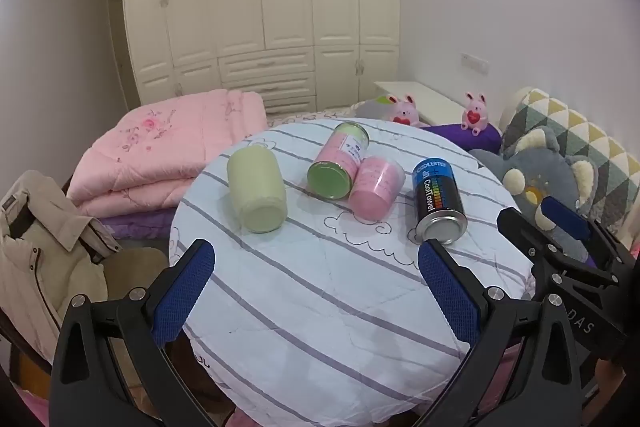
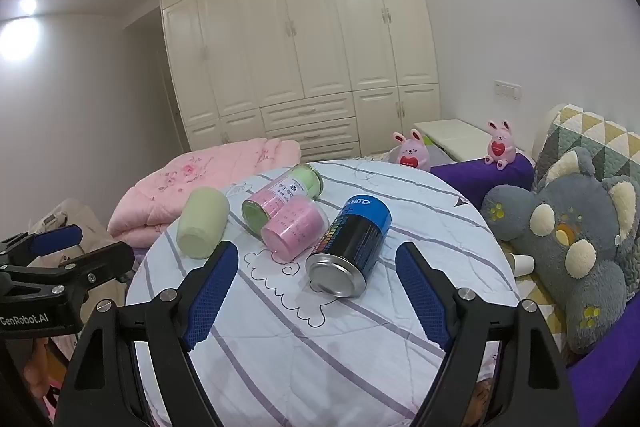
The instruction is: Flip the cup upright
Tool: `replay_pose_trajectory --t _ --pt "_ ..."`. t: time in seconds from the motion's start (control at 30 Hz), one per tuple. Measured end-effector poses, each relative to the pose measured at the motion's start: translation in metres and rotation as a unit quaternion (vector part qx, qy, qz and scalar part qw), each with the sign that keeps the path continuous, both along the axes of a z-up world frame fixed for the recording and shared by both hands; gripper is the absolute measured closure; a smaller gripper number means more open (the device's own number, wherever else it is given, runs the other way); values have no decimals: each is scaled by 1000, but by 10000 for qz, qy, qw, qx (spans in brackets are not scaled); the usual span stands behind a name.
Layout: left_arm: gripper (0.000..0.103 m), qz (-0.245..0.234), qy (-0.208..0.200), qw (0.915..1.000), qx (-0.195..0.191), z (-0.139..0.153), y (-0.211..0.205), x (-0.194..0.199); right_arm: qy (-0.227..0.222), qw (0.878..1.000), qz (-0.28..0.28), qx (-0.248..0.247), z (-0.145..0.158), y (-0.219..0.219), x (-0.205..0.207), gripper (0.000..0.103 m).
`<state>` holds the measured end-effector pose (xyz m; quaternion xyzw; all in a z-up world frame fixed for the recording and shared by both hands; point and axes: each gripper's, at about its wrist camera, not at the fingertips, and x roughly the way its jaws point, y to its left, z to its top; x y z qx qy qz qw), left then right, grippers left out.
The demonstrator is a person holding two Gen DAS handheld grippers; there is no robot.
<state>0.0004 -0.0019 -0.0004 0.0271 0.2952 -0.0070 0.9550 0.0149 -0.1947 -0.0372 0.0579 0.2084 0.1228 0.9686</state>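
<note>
The round table [image 2: 360,367] carries everything here, draped in a soft quilted cloth [image 1: 320,307] of pale white with grey stripes and cloud outlines, a padded surface that gives slightly and probably lets cylinders roll. On it lie 4 toppled cylinders, all on their sides with their bases turned toward the cameras. Largest is the pale green cup [image 1: 257,190], matte and slightly barrel-shaped, at the left of the group. Next comes the pink tin with green lid [image 1: 340,163], glossy and labelled, touching the pink cup [image 1: 376,187], a translucent, frosted-looking piece. At the right lies the black and blue can [image 2: 349,247], hard metal with a shiny silver base.

Which of these counts as the task's cup cannot be told for sure (the can lies nearest the right side's reach). The can sits straight ahead of the right tongs [image 2: 316,291], between the lines of their 2 fingers, its long axis running away from the camera and leaning slightly right. For the left tongs [image 1: 316,291] the pale green cup lies ahead and to the left, its axis also pointing away and tilted left. So, as a judgement, the right hand is better placed for the can and the left for the green cup.

Both tongs are spread wide and hold nothing; their blue pads [image 2: 214,295] are textured rubber on black frames.
</note>
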Motion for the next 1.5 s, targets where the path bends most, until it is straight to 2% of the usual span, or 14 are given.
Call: replay_pose_trajectory --t 0.4,0.8,1.23,1.5 --pt "0 105 -6 9999 -76 -11 8 0 43 10000 31 -37 -1 5 3 21" --pt "0 103 -40 9999 -131 -8 9 2 59 10000 38 -65 0 5 5 21" --pt "0 43 -207 9996 -185 -3 8 -2 -393 9992 -5 -59 8 6 -9 21" --pt "0 -18 -200 9996 -192 -5 5 -1 -453 9989 -12 -116 11 7 -10 21"
